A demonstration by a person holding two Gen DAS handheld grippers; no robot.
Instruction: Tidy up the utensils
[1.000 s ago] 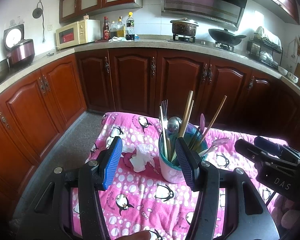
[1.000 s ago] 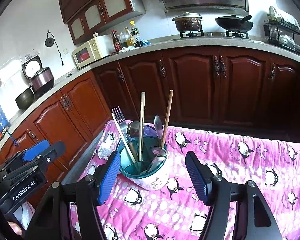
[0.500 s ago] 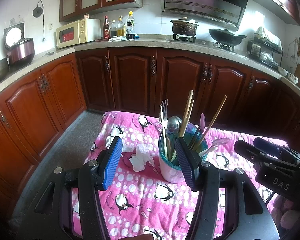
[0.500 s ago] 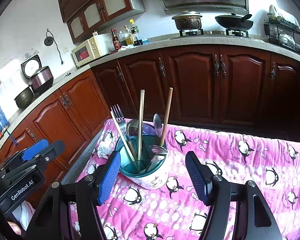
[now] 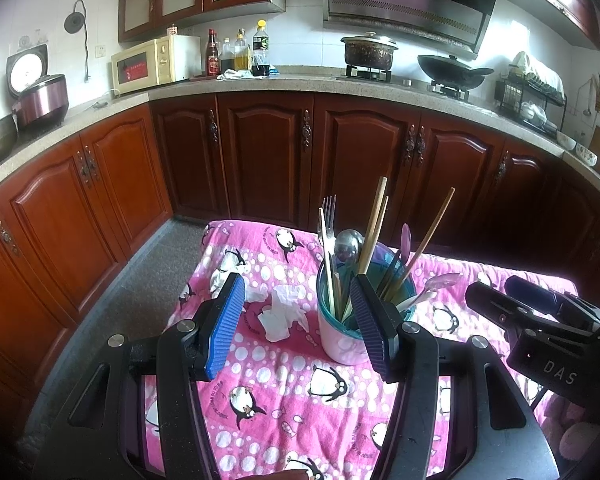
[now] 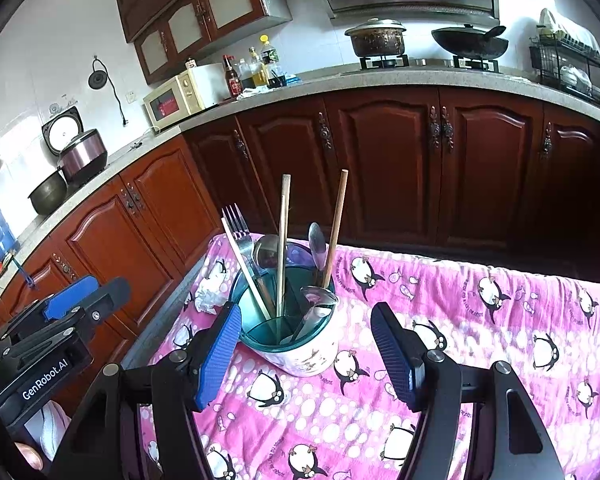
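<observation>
Utensil holder (image 6: 296, 344) upright on pink penguin cloth (image 6: 480, 320), chopsticks, fork (image 6: 240, 232), spoons inside; lower ends hidden by rim. Left gripper (image 5: 298, 320) open, empty; right finger covers holder's side. Right gripper (image 6: 306, 350) open, empty, holder just beyond jaws. Crumpled tissue (image 5: 284, 312) beside holder.

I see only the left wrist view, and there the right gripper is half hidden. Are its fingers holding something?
Observer: No. In the right wrist view the right gripper is open and holds nothing. The utensil holder stands just ahead of it.
Operator: Has the holder partitions inside?
Observer: Yes, dark dividers split it into compartments.
Operator: In which one is the fork?
Observer: The fork goes down into the left compartment, together with a pale chopstick.
</observation>
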